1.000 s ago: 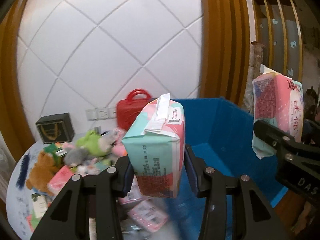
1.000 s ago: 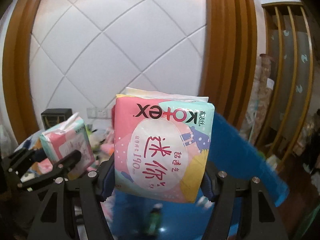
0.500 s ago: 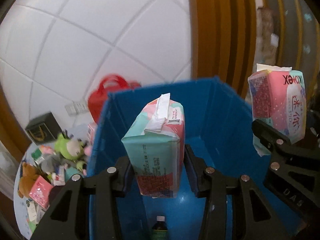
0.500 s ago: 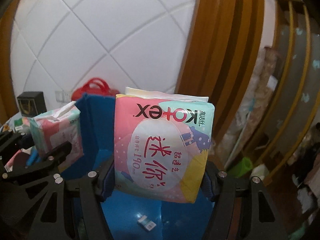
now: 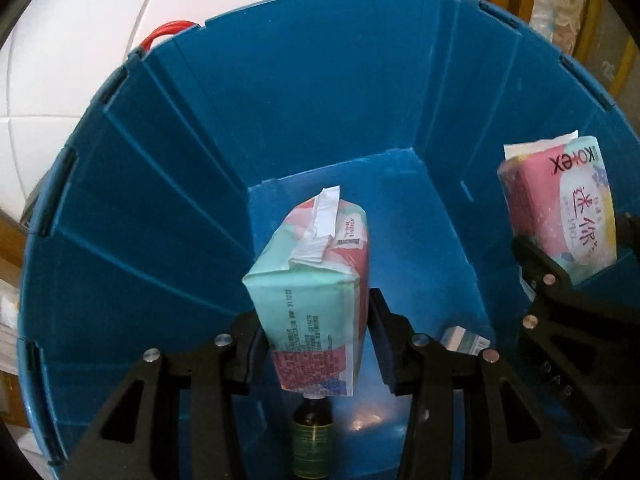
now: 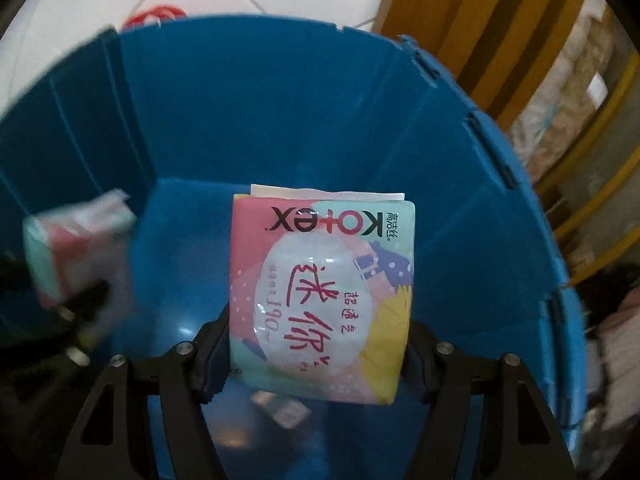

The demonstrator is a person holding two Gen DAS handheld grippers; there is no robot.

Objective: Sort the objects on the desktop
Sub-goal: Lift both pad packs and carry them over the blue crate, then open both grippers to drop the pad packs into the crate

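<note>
Counting two packs: I have the left gripper fingers clamped on the mint pack, the right gripper fingers clamped on the pink Kotex pack, both inside the blue bin. One dark bottle and one small box lie on its floor.

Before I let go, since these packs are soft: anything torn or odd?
Yes: the teal pack in the left gripper has its white seal flap peeled up. The Kotex pack looks intact.
</note>
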